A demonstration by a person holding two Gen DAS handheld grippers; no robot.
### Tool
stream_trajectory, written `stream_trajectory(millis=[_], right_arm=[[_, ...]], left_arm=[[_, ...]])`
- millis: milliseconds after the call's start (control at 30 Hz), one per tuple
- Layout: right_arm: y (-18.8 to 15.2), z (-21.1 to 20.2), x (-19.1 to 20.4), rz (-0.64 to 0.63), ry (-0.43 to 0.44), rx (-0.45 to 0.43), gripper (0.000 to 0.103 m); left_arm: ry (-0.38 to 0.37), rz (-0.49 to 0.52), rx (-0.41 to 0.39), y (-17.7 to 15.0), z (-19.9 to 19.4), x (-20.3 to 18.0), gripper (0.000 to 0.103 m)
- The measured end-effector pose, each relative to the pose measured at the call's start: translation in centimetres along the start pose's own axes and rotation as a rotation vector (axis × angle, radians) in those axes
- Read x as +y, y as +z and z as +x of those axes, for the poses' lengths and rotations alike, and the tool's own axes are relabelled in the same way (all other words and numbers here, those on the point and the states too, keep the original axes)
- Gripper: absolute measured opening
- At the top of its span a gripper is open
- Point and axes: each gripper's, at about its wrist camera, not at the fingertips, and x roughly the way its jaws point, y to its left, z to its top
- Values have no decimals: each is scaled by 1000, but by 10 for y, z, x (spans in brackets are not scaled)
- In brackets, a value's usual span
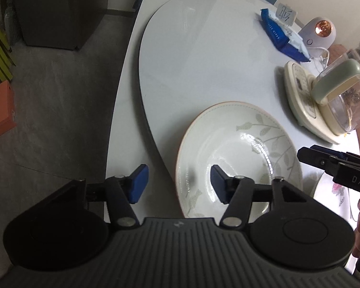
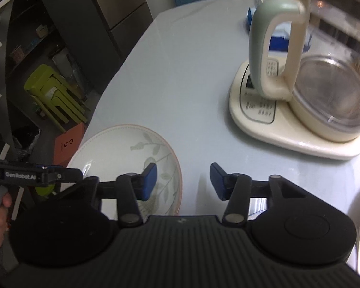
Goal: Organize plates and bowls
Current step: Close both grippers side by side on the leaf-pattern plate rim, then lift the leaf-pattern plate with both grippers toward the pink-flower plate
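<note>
- The left gripper (image 1: 177, 183) is seen partly spread above the near-left edge of the leaf-patterned plate (image 1: 240, 148); one blue pad (image 1: 138, 183) hangs outside the rim over the table (image 1: 204, 72), the other over the plate's well, and no contact with the rim can be made out.
- The right gripper (image 2: 183, 181) is likewise held partly spread, straddling the plate's right rim with nothing pressed between the pads.
- The plate is found on the pale table near its front edge.
- A second plate with a pink flower (image 1: 333, 192) is glimpsed just right of it.
- A glass kettle (image 2: 324, 76) is seated on its cream base (image 2: 276, 129) farther back.
- A blue wipes pack (image 1: 280, 36) lies beyond.
</note>
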Motion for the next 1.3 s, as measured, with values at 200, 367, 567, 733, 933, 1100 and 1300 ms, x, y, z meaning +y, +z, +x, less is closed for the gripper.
stream_trajectory(millis=[200, 367, 567, 733, 933, 1100, 1300], right_arm=[[-10, 24, 6, -22, 16, 56, 29], [-11, 31, 6, -1, 42, 47, 24], [-4, 34, -5, 72, 131, 79, 20], [-6, 33, -8, 95, 143, 97, 20], [-8, 22, -11, 123, 158, 96, 21], [-6, 2, -17, 124, 156, 75, 21], [-5, -32, -25, 137, 140, 15, 21]], left_arm=[[-33, -32, 27, -3, 18, 5, 49], [-51, -22, 20, -3, 21, 0, 42], [-60, -29, 24, -3, 16, 2, 36], [-107, -82, 42, -4, 13, 8, 34], [-140, -80, 38, -5, 0, 1, 34], [-172, -56, 18, 1, -18, -14, 34], [-224, -16, 10, 10, -41, -39, 34]])
